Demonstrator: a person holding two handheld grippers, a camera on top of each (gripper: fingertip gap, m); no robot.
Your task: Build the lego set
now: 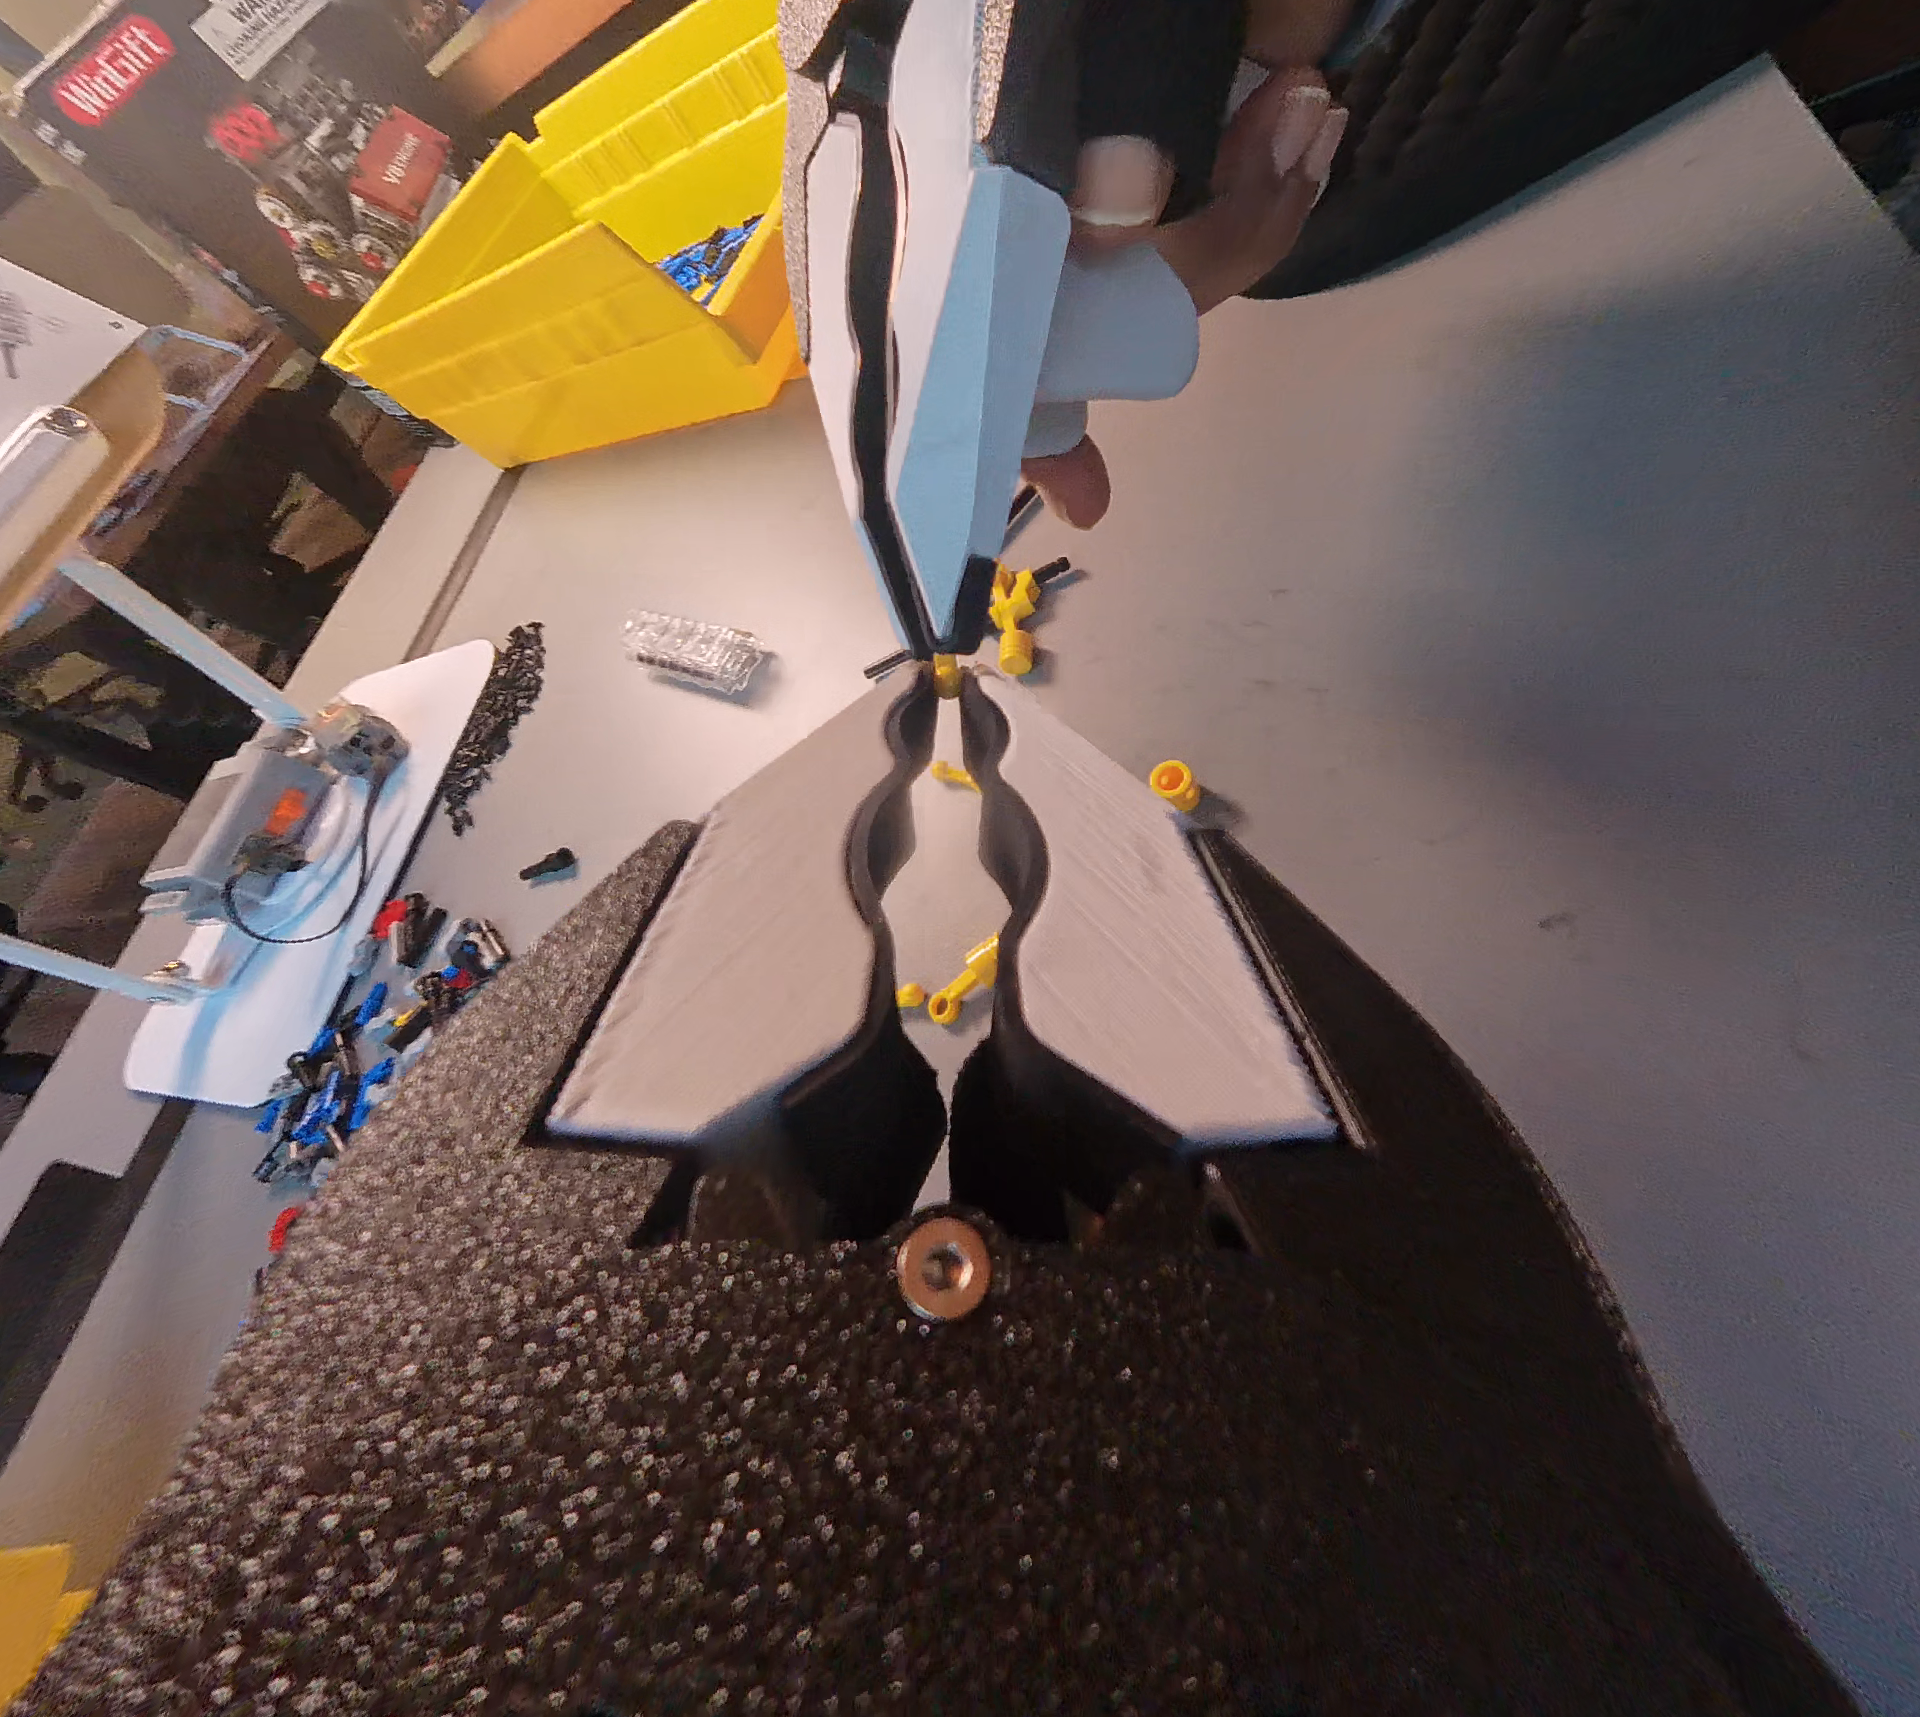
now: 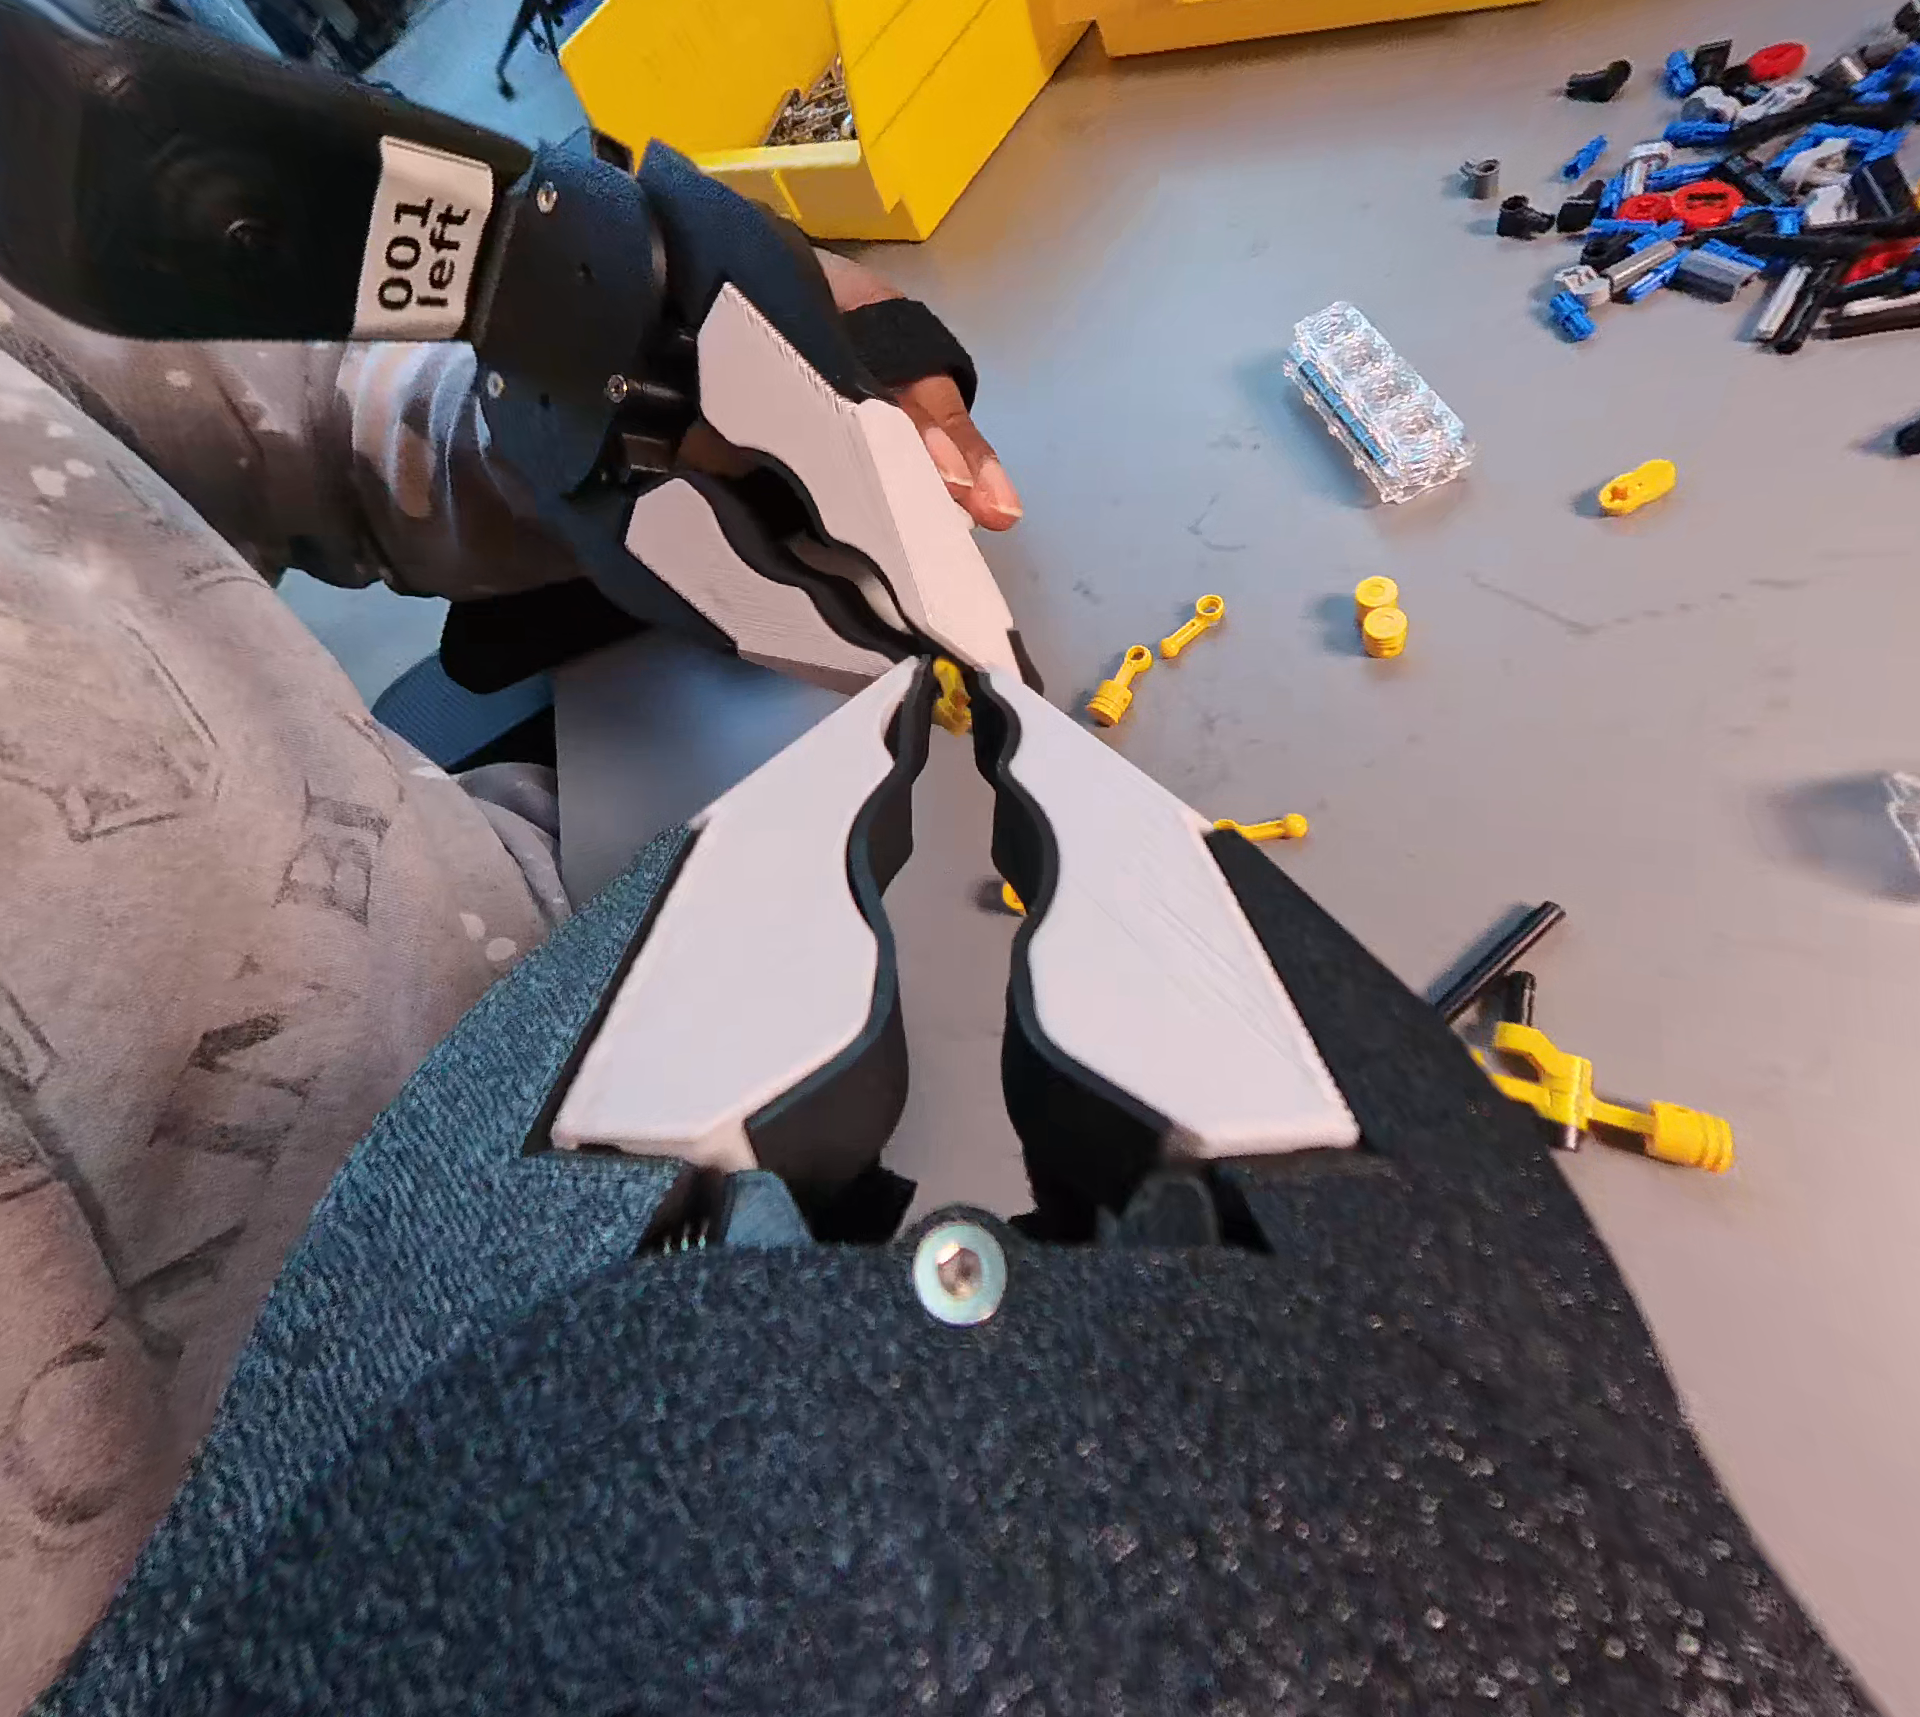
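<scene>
My left gripper (image 1: 943,680) and my right gripper (image 2: 951,685) meet tip to tip just above the grey table (image 1: 1455,628). A small yellow part (image 1: 945,676) is pinched between the left fingertips. In the right wrist view the yellow part (image 2: 950,699) also sits between the right fingertips. Both grippers are shut on it. In the left wrist view the right gripper (image 1: 938,641) comes down from above. In the right wrist view the left gripper (image 2: 971,654) comes in from the upper left. Most of the part is hidden by the tips.
Loose yellow pistons and rods (image 2: 1117,691) and stacked yellow discs (image 2: 1380,618) lie nearby. There is also a yellow crank piece (image 2: 1590,1096) on a black axle, a clear brick (image 2: 1377,400) and a pile of mixed parts (image 2: 1766,213). Yellow bins (image 2: 935,5) stand behind. A white tray (image 1: 312,836) holds a grey unit. Both grippers' tips are close together, under 4 cm apart.
</scene>
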